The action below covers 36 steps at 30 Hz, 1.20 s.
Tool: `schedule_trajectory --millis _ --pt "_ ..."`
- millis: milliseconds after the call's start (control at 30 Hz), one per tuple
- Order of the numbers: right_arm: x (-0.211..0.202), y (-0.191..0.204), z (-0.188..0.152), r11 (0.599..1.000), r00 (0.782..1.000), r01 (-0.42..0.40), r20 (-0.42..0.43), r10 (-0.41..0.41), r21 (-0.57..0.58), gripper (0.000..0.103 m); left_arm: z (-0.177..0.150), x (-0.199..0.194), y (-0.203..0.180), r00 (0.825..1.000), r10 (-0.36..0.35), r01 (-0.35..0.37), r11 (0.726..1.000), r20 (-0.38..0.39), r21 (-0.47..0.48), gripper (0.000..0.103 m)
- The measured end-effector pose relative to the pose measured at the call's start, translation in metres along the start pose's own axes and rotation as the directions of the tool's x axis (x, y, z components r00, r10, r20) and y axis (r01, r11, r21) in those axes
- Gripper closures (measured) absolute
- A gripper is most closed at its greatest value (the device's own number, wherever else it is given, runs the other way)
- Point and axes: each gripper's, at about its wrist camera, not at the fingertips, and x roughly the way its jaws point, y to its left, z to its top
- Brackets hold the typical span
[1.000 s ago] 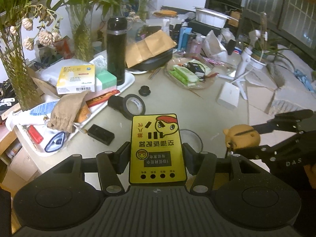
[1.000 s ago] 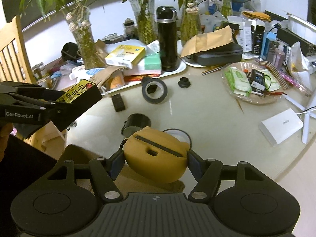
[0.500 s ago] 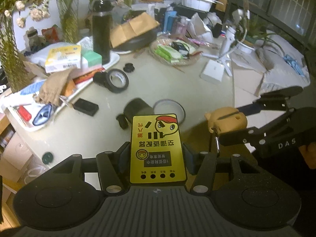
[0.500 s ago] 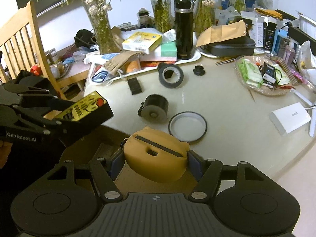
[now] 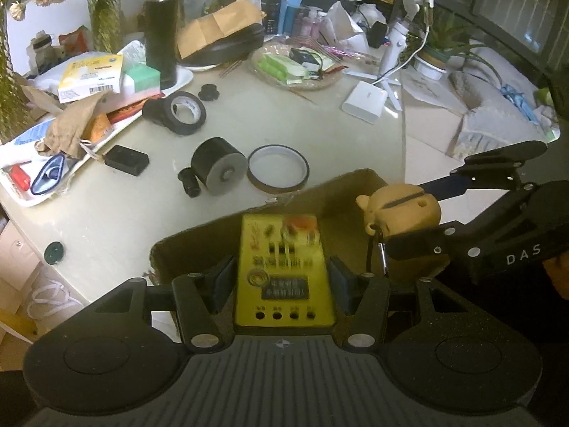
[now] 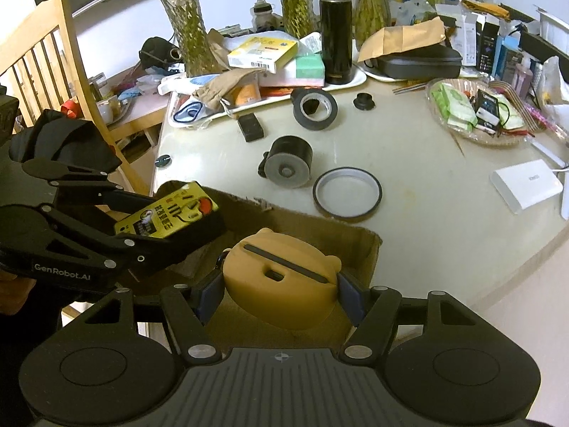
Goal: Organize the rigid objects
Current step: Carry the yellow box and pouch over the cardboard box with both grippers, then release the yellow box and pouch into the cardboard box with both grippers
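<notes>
Trouble could be coming if both things are dropping at once and bumping inside the cardboard box (image 5: 359, 178). Above the box, the left gripper (image 5: 281, 281) is spreading its fingers, with gaps beside the yellow card (image 5: 284, 270). Beside it, the right gripper (image 6: 281, 284) is pinching the tan bear case (image 6: 281, 277). Beyond the box, a black roll (image 5: 218, 167) is lying.

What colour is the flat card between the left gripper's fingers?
The card is bright yellow with black print and a red patch, sharpest in the right wrist view.
</notes>
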Motion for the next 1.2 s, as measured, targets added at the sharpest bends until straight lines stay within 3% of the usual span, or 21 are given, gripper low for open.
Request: schedule_trajectory --millis 433,900,1100,1133,1200 --pt "0.003 0.0 -0.009 1.0 1.0 0.003 -0.016 -0.003 0.015 0.032 -0.013 -0.024 -0.001 0.998 0.061 -0.061 0.998 0.023 0.013 0.047" --pt "0.013 0.002 -0.007 1.0 0.999 0.019 -0.045 -0.017 0.024 0.032 -0.02 -0.033 0.006 0.996 0.082 -0.081 0.996 0.033 -0.048 0.047" --pt "0.014 0.002 0.009 0.999 0.999 0.034 0.006 -0.034 0.017 0.031 -0.021 -0.034 0.005 0.996 0.086 -0.084 0.995 0.037 -0.044 0.047" --pt "0.014 0.001 0.011 0.999 0.999 0.047 0.021 -0.047 0.016 0.029 -0.021 -0.034 0.005 0.996 0.086 -0.085 0.995 0.038 -0.043 0.047" --pt "0.013 0.0 0.013 0.998 0.997 0.06 0.041 -0.061 0.006 0.013 -0.022 -0.034 0.006 0.996 0.087 -0.085 0.995 0.038 -0.046 0.047"
